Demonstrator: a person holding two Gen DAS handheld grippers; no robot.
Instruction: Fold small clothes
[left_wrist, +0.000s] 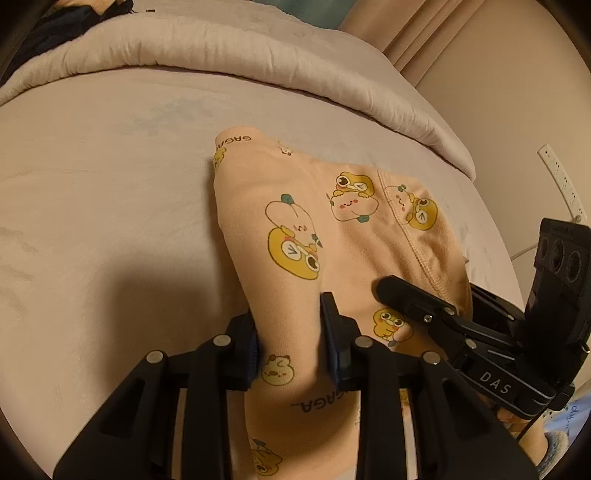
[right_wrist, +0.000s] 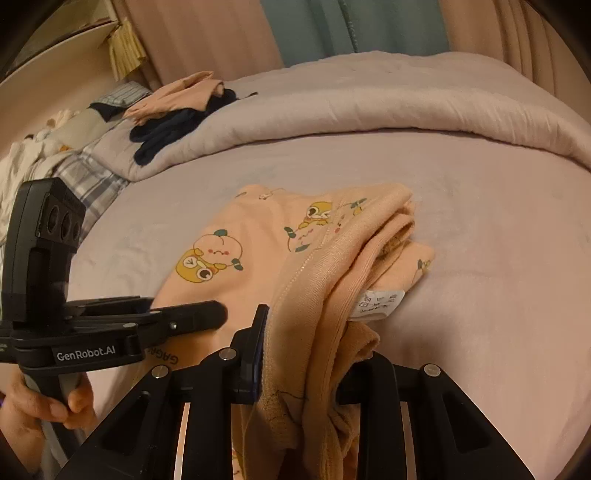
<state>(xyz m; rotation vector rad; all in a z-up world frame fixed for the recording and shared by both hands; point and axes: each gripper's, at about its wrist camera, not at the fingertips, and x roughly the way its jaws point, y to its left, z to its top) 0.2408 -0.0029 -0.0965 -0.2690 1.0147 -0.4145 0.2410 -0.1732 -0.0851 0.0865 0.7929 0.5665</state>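
Note:
A small peach garment (left_wrist: 295, 229) printed with yellow cartoon frogs lies on the pink bed sheet (left_wrist: 92, 192). My left gripper (left_wrist: 291, 332) is shut on a fold of it near its lower edge. My right gripper (right_wrist: 299, 354) is shut on a bunched, ribbed edge of the same garment (right_wrist: 258, 240); a white care label (right_wrist: 376, 301) hangs out beside it. The right gripper also shows in the left wrist view (left_wrist: 402, 291), resting on the cloth at the right. The left gripper shows in the right wrist view (right_wrist: 207, 314) at the left.
A rolled pink duvet (right_wrist: 369, 110) runs across the far side of the bed. A pile of peach and dark navy clothes (right_wrist: 177, 110) sits on it at the far left, with plaid bedding (right_wrist: 92, 177) beside it. Curtains (right_wrist: 332, 26) and a wall stand behind.

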